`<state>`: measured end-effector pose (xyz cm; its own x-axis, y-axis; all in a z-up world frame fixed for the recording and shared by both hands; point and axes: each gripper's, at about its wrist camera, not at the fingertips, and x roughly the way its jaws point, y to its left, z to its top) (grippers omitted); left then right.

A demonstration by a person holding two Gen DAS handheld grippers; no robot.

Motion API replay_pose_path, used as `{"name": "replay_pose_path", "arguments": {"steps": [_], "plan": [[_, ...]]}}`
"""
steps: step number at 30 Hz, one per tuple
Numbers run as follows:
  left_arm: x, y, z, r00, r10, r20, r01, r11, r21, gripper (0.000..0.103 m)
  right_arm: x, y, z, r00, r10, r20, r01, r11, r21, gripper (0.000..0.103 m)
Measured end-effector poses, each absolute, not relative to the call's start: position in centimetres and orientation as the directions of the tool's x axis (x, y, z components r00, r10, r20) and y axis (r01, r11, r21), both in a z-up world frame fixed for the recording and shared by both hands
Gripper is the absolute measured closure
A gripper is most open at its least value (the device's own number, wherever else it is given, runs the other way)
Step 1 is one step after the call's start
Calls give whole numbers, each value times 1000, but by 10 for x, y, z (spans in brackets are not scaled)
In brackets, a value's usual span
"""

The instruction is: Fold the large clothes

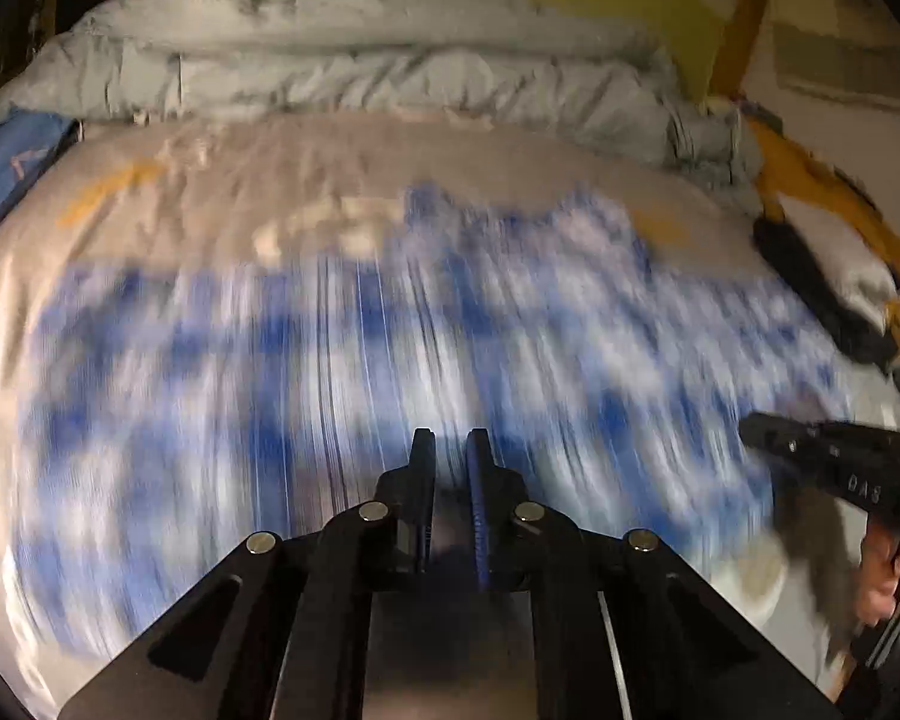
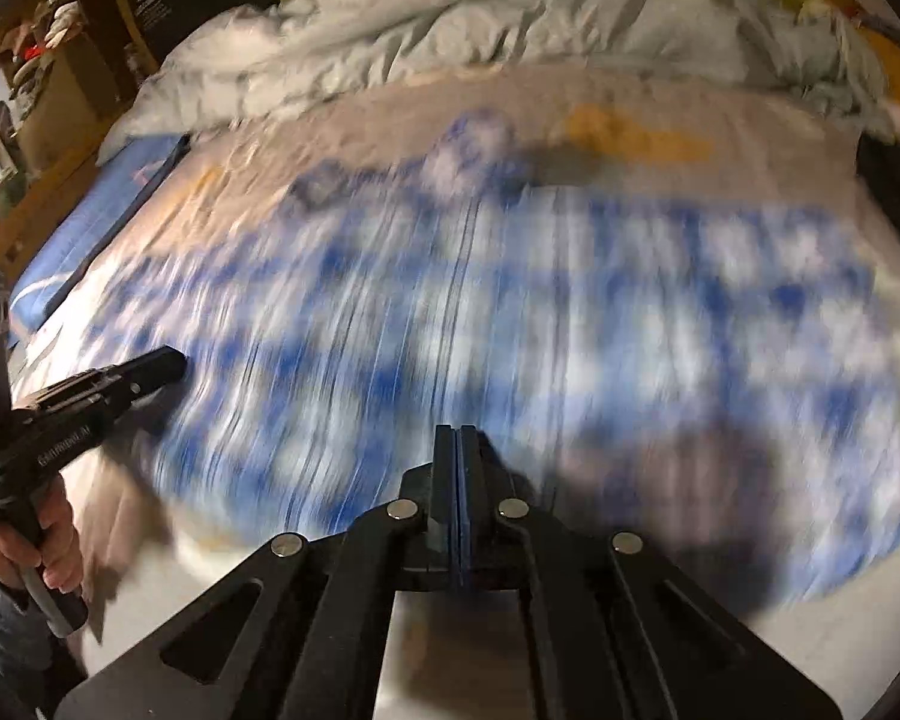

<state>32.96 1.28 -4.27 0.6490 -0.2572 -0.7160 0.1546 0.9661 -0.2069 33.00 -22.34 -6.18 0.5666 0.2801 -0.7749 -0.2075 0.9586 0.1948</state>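
Blue-white checked shirt point(image 1: 390, 348) across frame middle, on bed point(image 1: 150, 192): soft, light, floppy. Best held at near edge. Left gripper point(image 1: 451, 450) almost together, empty; right gripper point(image 2: 457, 444) fully together, empty.

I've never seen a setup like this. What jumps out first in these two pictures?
A big blue-and-white checked garment lies spread over the pale bed sheet, blurred by motion. Behind it, a rumpled grey duvet is bunched along the head of the bed. At the bottom of each view a black hand-held gripper juts out: the left one nearly shut, the right one shut, both just over the cloth.
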Motion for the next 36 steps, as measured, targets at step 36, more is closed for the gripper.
{"name": "replay_pose_path", "arguments": {"steps": [36], "plan": [[252,16,-78,644,-260,-719,186,966,-182,91,287,-232,-87,552,308,-775,-212,951,227,103]]}}
